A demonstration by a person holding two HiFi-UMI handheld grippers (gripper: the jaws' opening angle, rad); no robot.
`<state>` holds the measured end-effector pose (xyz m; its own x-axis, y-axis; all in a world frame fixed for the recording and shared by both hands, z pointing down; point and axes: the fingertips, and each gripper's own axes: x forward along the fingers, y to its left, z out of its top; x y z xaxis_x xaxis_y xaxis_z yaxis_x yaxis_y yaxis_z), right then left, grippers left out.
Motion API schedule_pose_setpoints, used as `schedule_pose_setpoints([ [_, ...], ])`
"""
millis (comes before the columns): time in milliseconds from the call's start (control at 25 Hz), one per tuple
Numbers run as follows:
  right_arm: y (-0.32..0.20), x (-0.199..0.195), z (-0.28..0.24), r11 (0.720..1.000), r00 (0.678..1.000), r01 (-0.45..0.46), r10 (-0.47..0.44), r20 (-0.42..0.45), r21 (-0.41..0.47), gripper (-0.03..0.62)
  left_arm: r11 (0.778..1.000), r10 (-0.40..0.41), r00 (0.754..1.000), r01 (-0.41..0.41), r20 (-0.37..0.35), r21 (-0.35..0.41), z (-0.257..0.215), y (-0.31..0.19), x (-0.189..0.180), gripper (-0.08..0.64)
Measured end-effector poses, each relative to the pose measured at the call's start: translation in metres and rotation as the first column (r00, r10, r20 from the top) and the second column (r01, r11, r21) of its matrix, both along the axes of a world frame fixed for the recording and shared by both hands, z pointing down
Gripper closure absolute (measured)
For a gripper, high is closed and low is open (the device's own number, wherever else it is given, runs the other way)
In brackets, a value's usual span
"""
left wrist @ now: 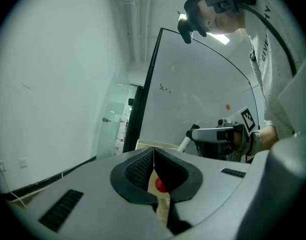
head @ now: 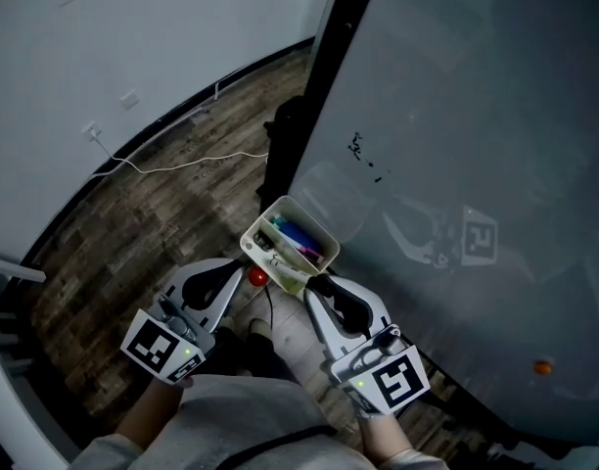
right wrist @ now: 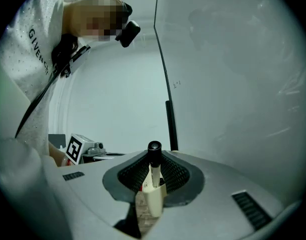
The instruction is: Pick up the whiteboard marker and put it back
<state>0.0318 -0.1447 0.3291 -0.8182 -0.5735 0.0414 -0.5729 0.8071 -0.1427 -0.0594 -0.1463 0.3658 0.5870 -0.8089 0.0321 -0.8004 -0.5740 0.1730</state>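
The whiteboard marker (right wrist: 154,160), white with a black cap, stands upright between the pads of my right gripper (right wrist: 153,157), which is shut on it just above a corner of the cream marker tray (right wrist: 152,202). From above, the tray (head: 325,233) holds several coloured markers and sits between both grippers at the whiteboard's lower corner. My left gripper (head: 243,274) has its tips closed together (left wrist: 153,154) at the tray's near wall (left wrist: 148,145); a thin pale edge shows between the pads. The left gripper view also shows the right gripper (left wrist: 193,133) with the marker (left wrist: 183,144).
The big whiteboard (head: 456,116) fills the right, with small ink marks and an orange magnet (head: 542,367). Its black post (head: 309,96) rises behind the tray. A small red object (head: 258,277) sits by the left jaws. A white cable (head: 182,164) runs over the wooden floor.
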Motion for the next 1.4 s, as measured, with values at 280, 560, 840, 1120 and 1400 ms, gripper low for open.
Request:
schedule_pose_setpoints([
  [280,0.000,0.009,-0.014,0.998,0.998,-0.065,0.065,0.008,-0.020,0.512,0.999,0.055,0.998,-0.055,-0.009,0.003,-0.007,-0.007,-0.004,0.545],
  [560,0.004,0.006,-0.037,0.995,0.995,-0.094,0.093,0.029,0.015,0.512,0.996,0.089,0.996,-0.089,0.003,0.010,-0.012,-0.010,-0.009,0.545],
  [840,0.010,0.005,-0.050,0.993,0.994,-0.109,0.109,0.015,0.038,0.512,0.992,0.125,0.992,-0.124,-0.002,0.028,-0.020,-0.012,-0.012,0.545],
  [1120,0.014,0.004,-0.063,0.990,0.992,-0.124,0.124,0.008,0.069,0.512,0.983,0.175,0.984,-0.175,-0.011,0.050,-0.025,-0.014,-0.007,0.545],
  [1400,0.013,0.006,-0.074,0.986,0.991,-0.133,0.132,0.010,0.097,0.512,0.974,0.215,0.977,-0.213,-0.011,0.072,-0.030,-0.018,0.003,0.545],
])
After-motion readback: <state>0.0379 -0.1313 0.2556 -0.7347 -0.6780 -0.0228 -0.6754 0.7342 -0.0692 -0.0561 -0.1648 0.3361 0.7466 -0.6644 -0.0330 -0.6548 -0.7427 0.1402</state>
